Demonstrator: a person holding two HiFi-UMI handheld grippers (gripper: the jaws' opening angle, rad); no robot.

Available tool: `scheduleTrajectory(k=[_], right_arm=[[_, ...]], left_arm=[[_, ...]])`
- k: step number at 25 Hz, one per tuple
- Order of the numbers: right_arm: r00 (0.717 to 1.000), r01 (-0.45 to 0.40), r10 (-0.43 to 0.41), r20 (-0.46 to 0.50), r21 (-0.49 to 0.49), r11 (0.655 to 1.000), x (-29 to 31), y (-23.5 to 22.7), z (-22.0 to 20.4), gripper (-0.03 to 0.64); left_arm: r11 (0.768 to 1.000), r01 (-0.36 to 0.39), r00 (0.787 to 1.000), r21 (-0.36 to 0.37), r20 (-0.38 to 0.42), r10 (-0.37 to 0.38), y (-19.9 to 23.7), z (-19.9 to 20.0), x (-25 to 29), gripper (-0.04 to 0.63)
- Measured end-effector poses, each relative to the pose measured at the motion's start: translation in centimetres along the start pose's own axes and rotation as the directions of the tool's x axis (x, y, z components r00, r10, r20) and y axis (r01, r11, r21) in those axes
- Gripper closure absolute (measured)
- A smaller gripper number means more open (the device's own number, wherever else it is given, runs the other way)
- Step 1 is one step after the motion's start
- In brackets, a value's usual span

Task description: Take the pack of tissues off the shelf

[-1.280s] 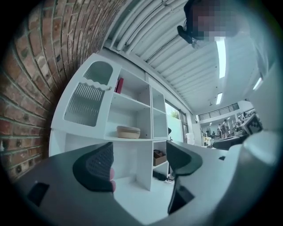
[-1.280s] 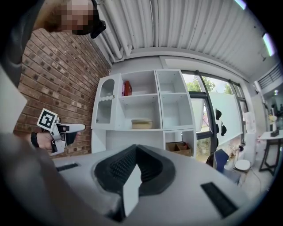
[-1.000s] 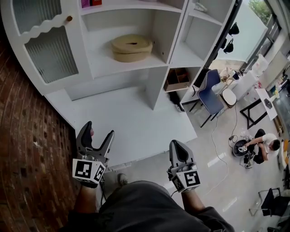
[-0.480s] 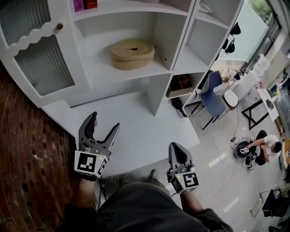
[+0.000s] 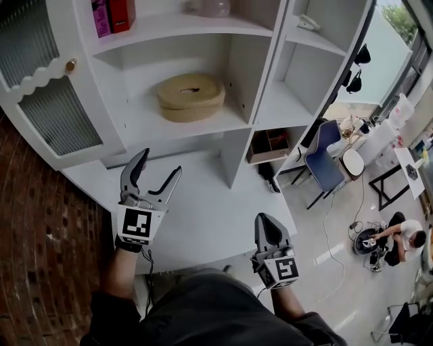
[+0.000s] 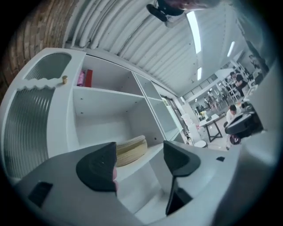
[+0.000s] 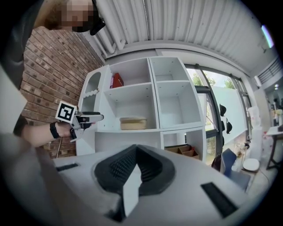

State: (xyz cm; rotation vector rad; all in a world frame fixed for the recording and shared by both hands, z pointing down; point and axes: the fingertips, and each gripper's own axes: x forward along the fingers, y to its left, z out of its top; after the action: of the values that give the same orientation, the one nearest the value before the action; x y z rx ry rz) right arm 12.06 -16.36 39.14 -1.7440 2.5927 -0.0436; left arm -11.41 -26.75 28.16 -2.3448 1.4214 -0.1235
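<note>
The pack of tissues (image 5: 191, 96) is a flat, round, tan pack with a slot on top. It lies on the middle shelf of the white shelf unit (image 5: 233, 121); it also shows in the left gripper view (image 6: 130, 150) and the right gripper view (image 7: 132, 123). My left gripper (image 5: 160, 163) is raised over the white ledge, below and left of the pack and well short of it. Its jaws are closing a little, still wide, with nothing between them (image 6: 139, 161). My right gripper (image 5: 266, 221) hangs low at the ledge's front edge, shut and empty (image 7: 135, 170).
Pink and red boxes (image 5: 111, 15) stand on the upper shelf. A ribbed glass cupboard door (image 5: 47, 101) is at left, beside a brick wall (image 5: 40, 257). A cardboard box (image 5: 267, 144) sits in a lower cubby. A blue chair (image 5: 323, 159) and a seated person (image 5: 399, 236) are at right.
My left gripper has risen and moved forward toward the shelf, jaws still wide. The head view has tilted up, showing more of the upper shelf. The right gripper has barely moved.
</note>
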Motion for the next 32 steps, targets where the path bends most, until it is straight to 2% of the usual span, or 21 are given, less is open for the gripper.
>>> scheduleTrajectory(k=[2, 6, 8, 13, 16, 23, 29, 30, 32], right_arm=[[1.000, 0.011, -0.011, 0.001, 0.016, 1.000, 0.0, -1.1, -0.3, 0.617], [0.999, 0.032, -0.032, -0.007, 0.030, 0.999, -0.5, -3.1, -0.8, 0.617], [0.998, 0.056, -0.056, -0.003, 0.042, 0.998, -0.9, -4.3, -1.0, 0.617], [0.994, 0.108, -0.108, -0.005, 0.055, 0.993, -2.2, -6.7, -1.2, 0.617], [0.989, 0.145, -0.145, -0.009, 0.068, 0.987, -3.0, -8.1, -1.5, 0.617], [0.980, 0.200, -0.197, -0.040, 0.082, 0.976, -4.4, -10.3, -2.5, 0.617], [0.976, 0.216, -0.212, -0.052, 0.090, 0.972, -4.6, -11.3, -3.1, 0.617], [0.976, 0.215, -0.210, -0.053, 0.091, 0.972, -4.6, -11.3, -3.2, 0.617], [0.977, 0.210, -0.205, -0.054, 0.094, 0.973, -4.4, -11.3, -3.3, 0.617]], left_arm=[[0.995, 0.001, 1.000, 0.104, -0.021, 0.001, 0.1, 0.5, 2.2, 0.269], [0.961, 0.000, 0.998, 0.277, -0.057, 0.016, 0.6, 1.2, 6.3, 0.303], [0.943, 0.010, 0.997, 0.332, -0.075, 0.016, 1.0, 1.1, 8.6, 0.316], [0.911, 0.055, 0.986, 0.408, -0.168, 0.016, 2.5, -0.7, 13.8, 0.332], [0.872, 0.086, 0.975, 0.482, -0.220, 0.025, 2.9, -1.8, 16.0, 0.358], [0.782, 0.154, 0.952, 0.604, -0.303, 0.047, 2.3, -3.5, 19.6, 0.420], [0.656, 0.207, 0.932, 0.726, -0.350, 0.093, 1.9, -4.1, 20.8, 0.476], [0.643, 0.218, 0.929, 0.734, -0.358, 0.095, 1.8, -4.1, 20.9, 0.485], [0.635, 0.229, 0.925, 0.738, -0.368, 0.094, 1.8, -4.1, 20.9, 0.492]])
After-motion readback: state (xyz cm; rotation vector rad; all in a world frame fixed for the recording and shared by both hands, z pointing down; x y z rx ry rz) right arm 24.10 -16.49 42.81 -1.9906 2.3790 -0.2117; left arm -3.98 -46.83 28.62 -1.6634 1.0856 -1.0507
